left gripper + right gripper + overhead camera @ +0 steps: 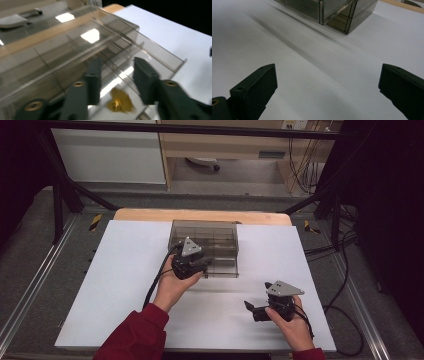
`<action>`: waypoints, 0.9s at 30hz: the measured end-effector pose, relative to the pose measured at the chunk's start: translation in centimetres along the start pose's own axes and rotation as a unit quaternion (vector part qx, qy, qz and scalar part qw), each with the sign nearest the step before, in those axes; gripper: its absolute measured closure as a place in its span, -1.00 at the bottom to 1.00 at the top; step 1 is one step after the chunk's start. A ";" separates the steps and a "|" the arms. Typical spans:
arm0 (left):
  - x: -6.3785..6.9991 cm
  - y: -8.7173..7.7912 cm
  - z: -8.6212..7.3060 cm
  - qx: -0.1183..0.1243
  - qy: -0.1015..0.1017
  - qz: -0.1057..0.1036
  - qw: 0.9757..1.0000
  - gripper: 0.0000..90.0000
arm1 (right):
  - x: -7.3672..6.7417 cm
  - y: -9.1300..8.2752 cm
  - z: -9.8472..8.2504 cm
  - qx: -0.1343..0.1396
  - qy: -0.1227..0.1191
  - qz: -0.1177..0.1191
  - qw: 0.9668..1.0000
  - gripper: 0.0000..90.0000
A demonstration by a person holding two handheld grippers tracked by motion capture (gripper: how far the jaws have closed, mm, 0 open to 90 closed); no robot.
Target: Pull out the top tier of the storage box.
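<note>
Left gripper [202, 265] at the smoked plastic box [210, 236], right gripper [255, 309] idle and wide open.

Surface [125, 285] white, broad, bare across its front and both sides. Box at the middle of the far edge, a clear drawer unit, one drawer [140, 72] drawn out toward the front. Left gripper over that open drawer, jaws partly open with nothing pressed between the pads, a small gold piece [118, 101] lying in the drawer just below them. Right gripper low near the front right corner, jaws spread, holding nothing, well apart from the box. Step in hand, as a judgement: a drop into the drawer, or a pick from it. Next move likely a clean lift clear of the thin drawer walls. Plenty of free room on the front half for retreat.
</note>
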State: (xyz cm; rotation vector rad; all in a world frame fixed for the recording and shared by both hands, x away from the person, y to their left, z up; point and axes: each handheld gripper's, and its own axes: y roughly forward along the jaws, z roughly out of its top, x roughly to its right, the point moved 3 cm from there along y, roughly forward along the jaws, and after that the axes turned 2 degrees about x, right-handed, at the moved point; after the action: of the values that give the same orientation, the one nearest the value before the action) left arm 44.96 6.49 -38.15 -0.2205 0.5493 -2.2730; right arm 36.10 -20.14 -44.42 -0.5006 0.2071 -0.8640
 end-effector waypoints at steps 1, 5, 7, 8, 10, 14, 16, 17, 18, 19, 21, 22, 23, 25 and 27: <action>-0.1 -0.2 0.1 0.006 0.002 0.008 1.000 0.14 | 0.0 0.0 0.0 0.000 0.000 0.000 1.000 -0.95; -0.3 -1.4 0.2 0.021 -0.003 0.022 1.000 -0.12 | 0.0 -0.1 0.0 0.001 0.002 0.001 1.000 -0.95; -0.3 -2.2 -0.4 0.031 -0.004 0.026 0.999 -0.22 | -0.1 -0.1 0.1 0.001 0.000 -0.001 1.000 -0.95; -0.4 -2.6 -0.9 0.037 -0.010 0.030 0.999 -0.26 | -0.1 -0.2 0.1 0.002 0.000 -0.001 1.000 -0.95; -0.6 -3.0 -1.8 0.040 -0.022 0.037 0.998 -0.35 | -0.1 -0.3 0.1 0.005 0.000 -0.002 1.000 -0.95; -1.4 -4.0 -2.5 0.032 -0.012 0.058 0.998 -0.55 | -0.2 -0.2 0.1 0.005 0.000 -0.002 1.000 -0.95; -1.5 -4.7 -2.5 0.042 -0.016 0.058 0.997 -0.60 | -0.3 -0.2 0.1 0.003 -0.001 -0.001 1.000 -0.95; -1.6 -5.0 -2.4 0.045 -0.017 0.058 0.997 -0.65 | -0.3 -0.2 0.1 0.004 -0.002 -0.001 1.000 -0.95; -1.7 -5.4 -2.4 0.048 -0.019 0.058 0.997 -0.69 | -0.3 -0.2 0.1 0.003 -0.002 -0.001 1.000 -0.95; -1.8 -5.7 -2.4 0.052 -0.019 0.058 0.997 -0.70 | -0.3 -0.2 0.1 0.002 -0.003 -0.001 1.000 -0.95; -2.1 -6.4 -2.4 0.058 -0.023 0.060 0.996 -0.74 | -0.3 -0.2 0.1 0.002 -0.004 0.000 1.000 -0.95; -2.2 -6.6 -2.5 0.058 -0.023 0.060 0.996 -0.76 | -0.3 -0.2 0.1 0.002 -0.005 0.001 1.000 -0.95; -2.5 -6.9 -2.6 0.059 -0.027 0.059 0.996 -0.79 | -0.3 -0.2 0.1 0.002 -0.005 0.002 1.000 -0.94; -2.7 -7.3 -2.8 0.061 -0.028 0.056 0.996 -0.82 | -0.3 -0.2 0.1 0.001 -0.002 0.005 1.000 -0.94; -2.8 -7.7 -3.1 0.065 -0.028 0.053 0.996 -0.85 | -0.3 -0.2 0.1 0.001 -0.004 0.005 1.000 -0.94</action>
State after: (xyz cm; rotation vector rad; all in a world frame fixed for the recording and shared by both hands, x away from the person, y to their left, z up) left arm 40.89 14.18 -37.38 -0.1860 0.3744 -2.1821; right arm 35.82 -19.95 -44.27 -0.5002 0.2014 -0.8517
